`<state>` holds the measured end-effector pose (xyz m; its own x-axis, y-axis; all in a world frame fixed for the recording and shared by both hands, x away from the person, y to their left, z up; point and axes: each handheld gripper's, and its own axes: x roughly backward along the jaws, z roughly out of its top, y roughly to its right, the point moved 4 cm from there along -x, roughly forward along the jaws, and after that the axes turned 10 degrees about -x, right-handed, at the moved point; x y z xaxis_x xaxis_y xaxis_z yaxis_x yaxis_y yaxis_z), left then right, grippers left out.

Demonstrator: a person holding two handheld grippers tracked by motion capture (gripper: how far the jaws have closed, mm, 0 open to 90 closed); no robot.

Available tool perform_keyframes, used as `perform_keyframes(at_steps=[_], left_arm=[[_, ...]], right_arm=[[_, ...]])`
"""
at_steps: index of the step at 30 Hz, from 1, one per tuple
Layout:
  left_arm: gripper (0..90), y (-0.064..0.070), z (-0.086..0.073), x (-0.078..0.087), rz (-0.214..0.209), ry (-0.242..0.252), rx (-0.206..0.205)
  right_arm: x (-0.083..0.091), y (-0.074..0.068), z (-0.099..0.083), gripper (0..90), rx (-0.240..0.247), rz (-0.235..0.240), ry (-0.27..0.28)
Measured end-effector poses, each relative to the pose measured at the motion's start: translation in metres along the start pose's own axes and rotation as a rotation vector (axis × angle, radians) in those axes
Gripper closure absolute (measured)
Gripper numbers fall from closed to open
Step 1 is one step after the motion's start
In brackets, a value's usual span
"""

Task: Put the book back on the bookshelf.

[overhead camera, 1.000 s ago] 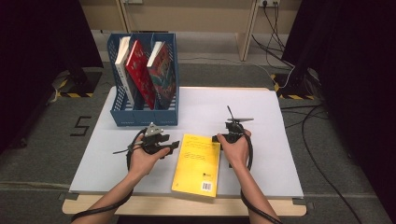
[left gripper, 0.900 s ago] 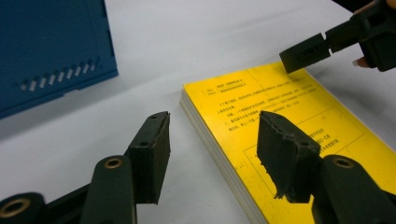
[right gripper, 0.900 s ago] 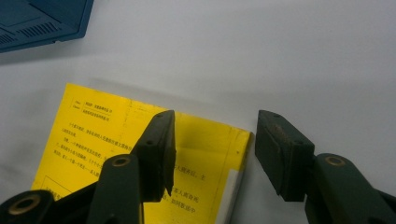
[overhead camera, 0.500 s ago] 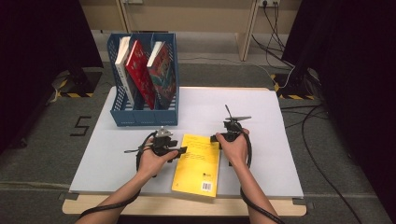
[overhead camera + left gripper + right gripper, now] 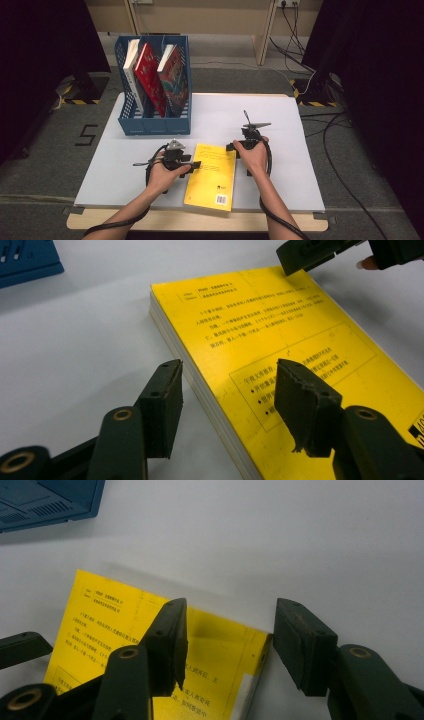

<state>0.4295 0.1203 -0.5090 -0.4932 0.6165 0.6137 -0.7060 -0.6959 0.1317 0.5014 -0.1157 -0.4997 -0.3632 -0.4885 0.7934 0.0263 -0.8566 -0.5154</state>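
The left gripper is spread wide over the yellow book's 9 o'clock edge. The right gripper is spread wide around its 1 o'clock corner.

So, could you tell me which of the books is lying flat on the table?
The yellow book between both grippers; the others stand upright in the blue file rack.

Both tools low (jaws apart)

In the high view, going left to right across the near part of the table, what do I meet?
Left tongs → yellow book → right tongs, all on the white table.
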Motion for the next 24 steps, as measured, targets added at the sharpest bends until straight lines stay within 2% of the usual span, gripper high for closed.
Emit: perform_keyframes(at_steps=[5,16,21,24], left_arm=[[43.8,0.002,-0.008,0.005,-0.016,-0.012,0.008],[45.8,0.008,-0.013,0.003,-0.06,-0.017,0.029],[47.6,0.01,-0.012,0.002,-0.07,-0.02,0.031],[47.8,0.009,-0.012,0.002,-0.075,-0.024,0.037]], right_arm=[[-0.001,-0.002,0.0,47.3,0.025,-0.013,-0.003],[-0.002,-0.003,-0.001,46.9,0.02,-0.019,0.002],[-0.003,-0.002,-0.002,49.0,0.037,-0.028,0.012],[-0.002,-0.002,-0.002,48.9,0.024,-0.025,0.01]])
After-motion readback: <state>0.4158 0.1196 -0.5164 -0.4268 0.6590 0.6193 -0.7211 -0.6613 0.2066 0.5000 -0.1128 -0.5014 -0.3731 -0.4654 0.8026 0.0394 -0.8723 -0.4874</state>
